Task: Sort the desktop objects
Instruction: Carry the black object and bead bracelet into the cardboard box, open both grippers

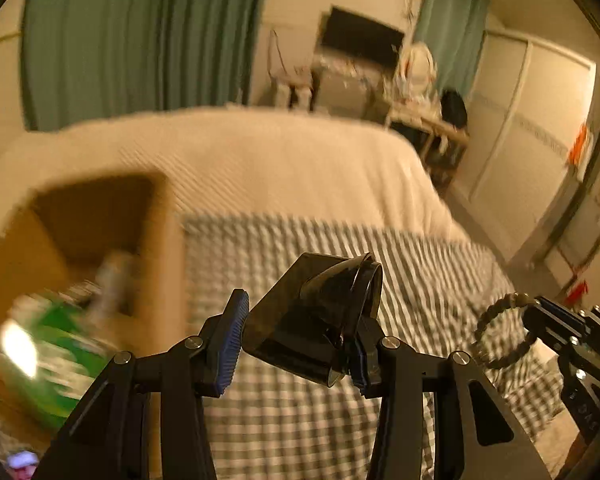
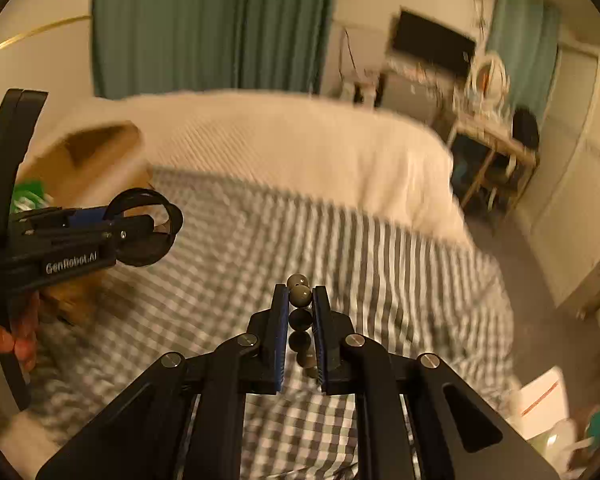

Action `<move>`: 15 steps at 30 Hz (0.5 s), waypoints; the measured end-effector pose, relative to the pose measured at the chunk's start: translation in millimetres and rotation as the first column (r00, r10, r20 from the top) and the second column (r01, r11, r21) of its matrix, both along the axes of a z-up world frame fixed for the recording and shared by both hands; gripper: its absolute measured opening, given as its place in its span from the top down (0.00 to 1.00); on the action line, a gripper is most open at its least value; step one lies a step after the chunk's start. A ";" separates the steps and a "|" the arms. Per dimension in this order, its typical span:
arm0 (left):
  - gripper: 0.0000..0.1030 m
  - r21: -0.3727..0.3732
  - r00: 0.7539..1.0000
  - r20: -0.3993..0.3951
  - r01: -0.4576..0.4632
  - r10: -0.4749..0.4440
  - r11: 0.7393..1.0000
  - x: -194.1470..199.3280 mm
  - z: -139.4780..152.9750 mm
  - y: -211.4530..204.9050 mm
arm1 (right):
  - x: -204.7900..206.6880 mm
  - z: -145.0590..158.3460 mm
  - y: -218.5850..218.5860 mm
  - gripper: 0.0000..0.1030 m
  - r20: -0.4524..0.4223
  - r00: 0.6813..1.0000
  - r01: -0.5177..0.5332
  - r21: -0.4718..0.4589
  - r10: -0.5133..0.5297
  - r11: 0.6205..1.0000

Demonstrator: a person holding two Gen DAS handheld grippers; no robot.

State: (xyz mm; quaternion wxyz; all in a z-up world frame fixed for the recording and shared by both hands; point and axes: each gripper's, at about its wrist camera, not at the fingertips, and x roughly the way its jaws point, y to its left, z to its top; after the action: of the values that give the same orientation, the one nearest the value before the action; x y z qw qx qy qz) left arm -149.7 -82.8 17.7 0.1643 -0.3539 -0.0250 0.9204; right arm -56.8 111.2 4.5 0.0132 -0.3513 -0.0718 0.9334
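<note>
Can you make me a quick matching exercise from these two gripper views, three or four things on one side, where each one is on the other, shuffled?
Things:
1. bead bracelet
2. black lens attachment
3. cardboard box
4. dark screen

Places:
A. between the left gripper's pads
B. on the far wall
C. pinched in the right gripper
D. on the bed, left of the checked cloth

Pairs: 1-C, 2-A, 3-D, 4-B

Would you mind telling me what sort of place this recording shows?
Most likely a bedroom: a bed under a checked blanket, green curtains, and a wall-mounted screen above a cluttered desk.
</note>
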 end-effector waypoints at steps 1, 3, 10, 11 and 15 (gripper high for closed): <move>0.56 0.001 1.000 -0.022 -0.013 0.013 1.000 2.1 15.4 -13.5 | 2.8 12.3 -7.0 0.89 -0.016 1.000 -0.009 0.001 0.009 1.000; 0.56 -0.025 0.996 -0.069 -0.050 0.048 0.998 6.4 49.5 -50.8 | 9.6 49.8 -34.6 0.89 -0.063 0.997 -0.051 -0.012 0.050 0.999; 0.56 -0.069 0.964 -0.112 -0.249 0.240 0.966 -13.5 84.4 -161.8 | -24.2 122.3 -143.2 0.89 -0.108 0.973 -0.223 -0.185 0.206 0.957; 0.56 -0.075 0.963 -0.104 -0.256 0.247 0.964 -19.8 78.7 -173.6 | -34.4 122.9 -154.3 0.89 -0.095 0.972 -0.233 -0.219 0.217 0.947; 0.56 -0.092 0.967 -0.052 -0.255 0.251 0.963 -40.6 41.0 -194.6 | -85.3 106.0 -202.3 0.89 -0.029 0.970 -0.240 -0.299 0.243 0.924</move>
State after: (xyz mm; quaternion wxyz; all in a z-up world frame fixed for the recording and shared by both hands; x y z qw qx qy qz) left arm -190.3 -277.4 58.7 0.0285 -0.3370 -0.0216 0.9408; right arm -142.0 -91.1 110.5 -0.1556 -0.3418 0.0278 0.9264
